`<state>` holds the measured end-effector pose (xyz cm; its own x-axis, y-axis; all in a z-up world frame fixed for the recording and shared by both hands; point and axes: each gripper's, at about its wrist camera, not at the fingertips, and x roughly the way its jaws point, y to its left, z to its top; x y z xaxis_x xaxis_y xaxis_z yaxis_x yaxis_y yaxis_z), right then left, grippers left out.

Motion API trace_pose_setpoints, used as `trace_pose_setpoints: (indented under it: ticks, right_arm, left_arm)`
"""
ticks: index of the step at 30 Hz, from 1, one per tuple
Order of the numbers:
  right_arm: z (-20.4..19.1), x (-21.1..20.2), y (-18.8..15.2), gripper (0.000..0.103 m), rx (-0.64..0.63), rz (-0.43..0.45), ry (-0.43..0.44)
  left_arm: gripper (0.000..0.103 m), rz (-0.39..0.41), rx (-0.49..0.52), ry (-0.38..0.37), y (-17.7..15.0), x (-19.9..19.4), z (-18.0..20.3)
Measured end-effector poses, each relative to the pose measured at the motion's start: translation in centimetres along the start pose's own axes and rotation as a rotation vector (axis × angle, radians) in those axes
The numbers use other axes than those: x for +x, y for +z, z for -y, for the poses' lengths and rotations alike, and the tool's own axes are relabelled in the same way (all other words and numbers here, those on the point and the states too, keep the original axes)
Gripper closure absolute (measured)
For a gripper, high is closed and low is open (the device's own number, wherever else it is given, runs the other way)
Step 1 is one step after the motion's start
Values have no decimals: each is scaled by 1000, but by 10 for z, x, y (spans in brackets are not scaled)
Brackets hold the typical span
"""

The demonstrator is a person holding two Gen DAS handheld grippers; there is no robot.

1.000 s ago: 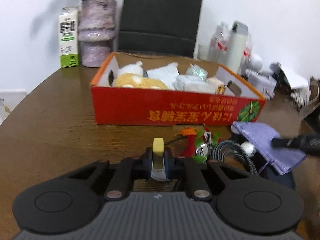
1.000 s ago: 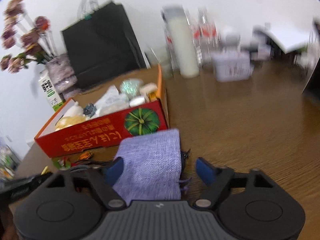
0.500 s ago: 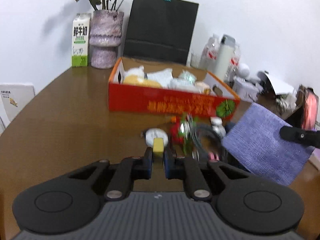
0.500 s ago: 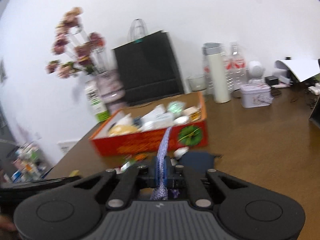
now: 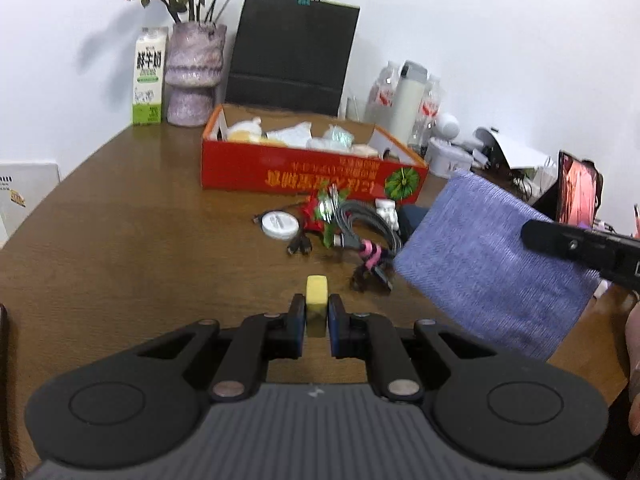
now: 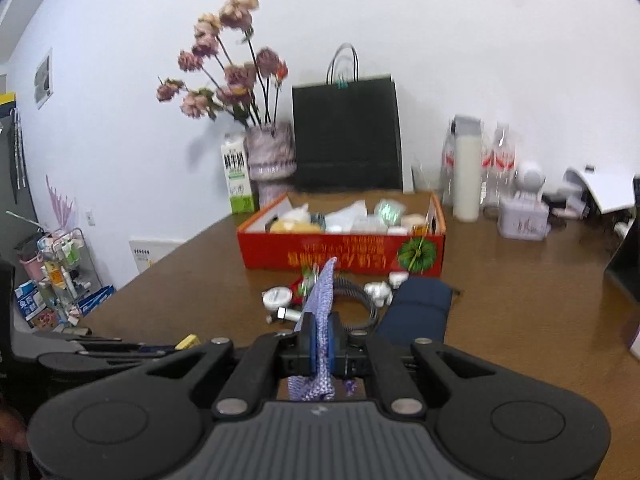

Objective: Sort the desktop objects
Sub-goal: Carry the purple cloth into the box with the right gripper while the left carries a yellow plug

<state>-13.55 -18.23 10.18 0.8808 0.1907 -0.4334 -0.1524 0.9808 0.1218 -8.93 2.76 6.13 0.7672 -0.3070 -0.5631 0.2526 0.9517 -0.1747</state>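
My left gripper [image 5: 317,314] is shut on a small yellow block [image 5: 317,300], held above the brown table. My right gripper [image 6: 321,340] is shut on a purple woven cloth [image 6: 323,304], seen edge-on; the cloth also shows in the left wrist view [image 5: 492,256] hanging to my right. A red cardboard box [image 5: 312,172] with several items inside stands further back. Loose objects lie in front of it: a white round tin [image 5: 280,224], a red-green ornament [image 5: 322,212], coiled grey cables [image 5: 364,220], a dark blue pouch [image 6: 420,308].
A black paper bag [image 5: 292,56], a vase of dried flowers [image 5: 194,76] and a milk carton [image 5: 149,76] stand behind the box. Bottles [image 5: 408,100] and a white tin [image 6: 522,218] are at the back right. A phone [image 5: 578,196] leans at the right.
Both grippers have pulled back and up from the box. The right gripper shut on the purple cloth and lifted it. The left still holds the yellow block.
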Motion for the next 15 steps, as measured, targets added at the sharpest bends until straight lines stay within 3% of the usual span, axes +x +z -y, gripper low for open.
trace_pose_setpoints:
  ticks: [5, 8, 15]
  right_arm:
    - [7, 3, 30, 99, -29, 57, -20]
    - [11, 17, 60, 99, -47, 114, -32]
    - [26, 88, 150, 99, -70, 210, -36]
  left_arm:
    - [91, 65, 21, 4, 37, 4, -3]
    - [91, 90, 63, 35, 75, 20, -2]
    - [91, 120, 43, 14, 183, 81, -16]
